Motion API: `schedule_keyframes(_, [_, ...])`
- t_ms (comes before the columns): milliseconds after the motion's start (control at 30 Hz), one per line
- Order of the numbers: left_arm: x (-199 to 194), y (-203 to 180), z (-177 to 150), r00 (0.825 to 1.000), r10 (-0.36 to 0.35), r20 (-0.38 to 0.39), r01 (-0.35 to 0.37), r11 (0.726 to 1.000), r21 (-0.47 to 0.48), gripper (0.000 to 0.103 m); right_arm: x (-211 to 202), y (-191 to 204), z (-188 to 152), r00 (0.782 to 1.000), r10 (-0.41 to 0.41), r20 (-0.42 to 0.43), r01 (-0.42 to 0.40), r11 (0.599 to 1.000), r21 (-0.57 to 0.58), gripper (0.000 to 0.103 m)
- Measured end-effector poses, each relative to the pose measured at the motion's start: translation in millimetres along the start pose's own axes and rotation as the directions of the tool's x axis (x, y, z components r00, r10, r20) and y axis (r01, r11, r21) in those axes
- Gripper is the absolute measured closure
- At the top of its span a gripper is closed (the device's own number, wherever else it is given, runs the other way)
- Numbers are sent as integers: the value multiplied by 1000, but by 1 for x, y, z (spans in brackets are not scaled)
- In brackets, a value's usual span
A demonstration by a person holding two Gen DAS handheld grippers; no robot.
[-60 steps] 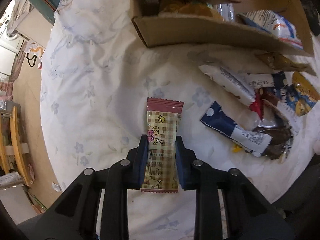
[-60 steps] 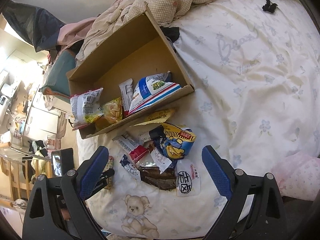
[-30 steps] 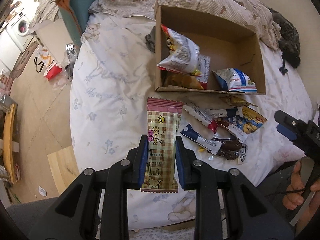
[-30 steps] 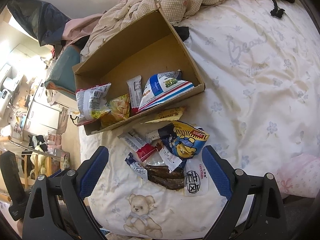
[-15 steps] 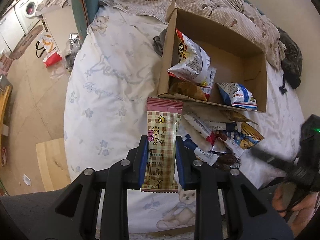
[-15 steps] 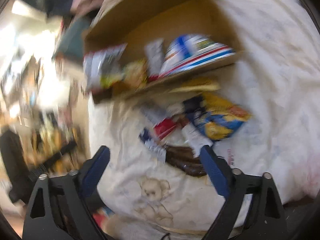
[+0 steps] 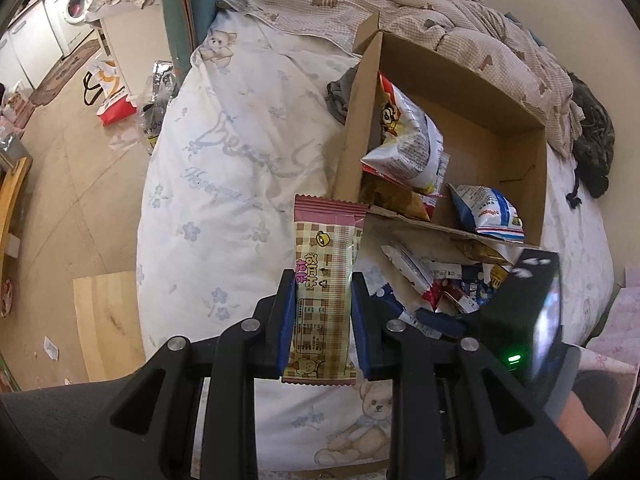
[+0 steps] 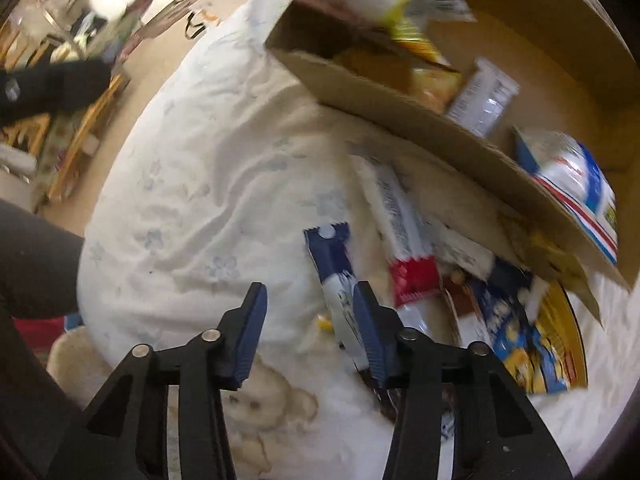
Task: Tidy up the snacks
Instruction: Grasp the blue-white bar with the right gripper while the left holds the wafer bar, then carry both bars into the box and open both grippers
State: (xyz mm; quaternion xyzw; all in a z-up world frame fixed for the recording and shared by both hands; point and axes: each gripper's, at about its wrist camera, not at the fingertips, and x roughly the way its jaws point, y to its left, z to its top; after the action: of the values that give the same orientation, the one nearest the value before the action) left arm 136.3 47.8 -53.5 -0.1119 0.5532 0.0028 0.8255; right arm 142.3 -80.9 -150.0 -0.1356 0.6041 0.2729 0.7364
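box (image 7: 460, 148): some snacks in | bed (image 7: 224, 184): pile (image 8: 460, 292) left | left gripper (image 7: 323, 308) fingers clamp wafer bar (image 7: 326, 276) | right gripper (image 8: 306, 320) fingers closing, nothing gripped yet

A bed (image 7: 224, 168) with a white flowered sheet filled the room's middle, a checked quilt (image 7: 420, 4) bunched at its far end. Beige floor tiles (image 7: 60, 160) ran left toward a washing machine (image 7: 74, 6) and white cabinets (image 7: 24, 52).

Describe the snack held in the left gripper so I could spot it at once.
Find the open brown cardboard box on the white floral bedsheet. In front of its near corner, the left gripper clamps a long cream checked wrapper with pink ends, held upright above the sheet while the other loose packets lie flat.
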Motion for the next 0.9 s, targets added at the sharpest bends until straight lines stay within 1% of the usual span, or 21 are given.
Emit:
schedule_keyframes(33, [0,-1,0,1000,4,3,-4,1000,3,81,3,1,1,1000,-19,-8,19,1000,-7,65])
schedule_keyframes(67, [1,-1,0,1000,9,5,-9,1000,7,81,9,2,1,998,-50,-24,50,999,-18,74])
schedule_keyframes(100, [1,-2,0,1000,13,6,-13,1000,9,81,12,2,1,998,-61,-31,61,998,-22,82])
schedule_keyframes(167, [3,-2,0,1000,17,6,-18,1000,10,81,15,3,-2,997,-74,-30,73,997,-32,83])
schedule_keyframes(200, [4,-1,0,1000,22,5,-22,1000,9,81,12,4,-3,998,-64,-19,64,997,-36,84])
schedule_keyframes(233, [4,-1,1,1000,28,6,-28,1000,7,81,8,8,-4,999,-47,-5,47,998,-34,84])
schedule_keyframes(333, [5,2,2,999,36,9,-36,999,-6,81,-13,4,-7,998,36,52,-37,999,22,84])
schedule_keyframes(367, [5,3,2,999,40,10,-40,999,-8,81,-22,0,-10,995,70,73,-74,996,54,84])
schedule_keyframes(433, [6,3,2,999,42,11,-42,999,-10,81,-37,-6,-13,988,109,105,-119,988,94,84])
schedule_keyframes(600, [4,2,0,999,37,26,-37,999,-8,81,-76,-21,-21,970,149,190,-179,973,149,84])
schedule_keyframes(767, [-3,-6,-2,996,39,83,-41,999,31,81,-109,-46,-24,947,138,290,-209,950,231,84])
schedule_keyframes(833, [-6,-9,-2,996,31,89,-35,998,45,81,-117,-60,-25,940,112,323,-207,939,275,84])
schedule_keyframes(900, [-7,-12,2,996,11,88,-16,998,56,81,-126,-77,-26,935,60,349,-184,923,337,84])
